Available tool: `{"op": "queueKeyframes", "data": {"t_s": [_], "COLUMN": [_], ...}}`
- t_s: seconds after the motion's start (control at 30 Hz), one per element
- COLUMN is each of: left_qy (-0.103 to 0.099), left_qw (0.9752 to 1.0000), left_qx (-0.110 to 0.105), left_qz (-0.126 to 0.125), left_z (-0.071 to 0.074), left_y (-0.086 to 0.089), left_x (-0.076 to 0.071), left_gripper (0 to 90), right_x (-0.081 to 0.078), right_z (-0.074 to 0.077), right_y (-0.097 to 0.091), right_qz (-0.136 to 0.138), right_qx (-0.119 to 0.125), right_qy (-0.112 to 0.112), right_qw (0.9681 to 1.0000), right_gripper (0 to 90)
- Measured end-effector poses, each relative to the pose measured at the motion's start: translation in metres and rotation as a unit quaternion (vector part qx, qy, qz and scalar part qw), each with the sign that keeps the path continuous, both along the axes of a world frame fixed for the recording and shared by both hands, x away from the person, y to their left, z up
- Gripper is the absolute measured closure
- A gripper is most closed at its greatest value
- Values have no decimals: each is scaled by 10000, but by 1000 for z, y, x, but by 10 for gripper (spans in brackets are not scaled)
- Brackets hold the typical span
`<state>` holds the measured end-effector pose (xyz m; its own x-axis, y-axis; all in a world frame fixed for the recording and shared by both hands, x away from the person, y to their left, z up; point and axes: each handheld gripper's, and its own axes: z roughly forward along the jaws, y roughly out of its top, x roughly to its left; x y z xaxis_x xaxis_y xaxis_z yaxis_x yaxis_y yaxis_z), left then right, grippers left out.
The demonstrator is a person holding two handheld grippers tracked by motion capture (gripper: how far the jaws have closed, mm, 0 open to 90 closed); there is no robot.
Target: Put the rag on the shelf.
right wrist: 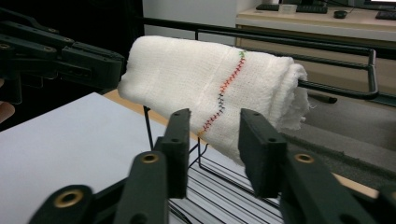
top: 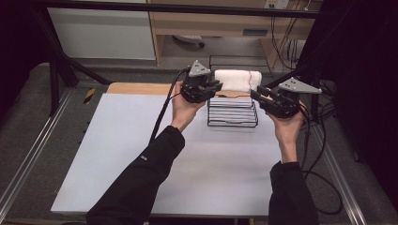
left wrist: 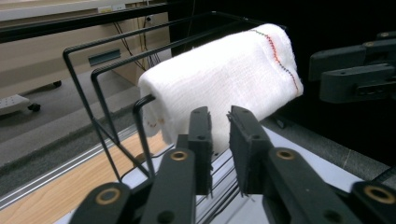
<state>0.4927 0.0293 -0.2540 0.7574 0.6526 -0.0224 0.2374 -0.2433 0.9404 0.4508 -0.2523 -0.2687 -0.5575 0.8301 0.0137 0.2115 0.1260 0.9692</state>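
Over the wire rack (top: 233,115), both open grippers flank the unlabelled white towel (top: 237,79), its sleeve tag (top: 144,158) perhaps lettered.

A: Black long sleeves (top: 141,180) are worn; a small white mark is seen on the left one.
B: Both grippers (top: 202,86) (top: 277,101) are built black, topped by grey three-cornered plates. Brass-ringed pivots are fitted; black cables (top: 162,115) are trailed.
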Motion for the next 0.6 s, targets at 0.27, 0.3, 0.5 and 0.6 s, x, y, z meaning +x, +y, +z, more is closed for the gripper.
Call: {"op": "queueKeyframes", "data": {"t_s": [0.27,0.3,0.5,0.6], "left_qy": [127,146,235,275], "left_qw": [9998,9997,9992,9990], "left_qx": [107,109,268,352], "left_qz": [-142,-167,-172,-88], "left_z": [-11,-14,-32,-42], "left_y": [22,26,49,62], "left_x": [-12,-14,-25,-29], "left_gripper": [566,532,352,274], "right_x": [-11,-13,-19,-22], "right_z": [-4,-6,-17,-23], "right_y": [4,4,7,8], "right_qz": [277,303,394,459], "right_qx": [151,148,170,188], "right_qy": [230,253,417,488], "right_qw": [9992,9991,9982,9976], "right_gripper": [353,320,154,108]}}
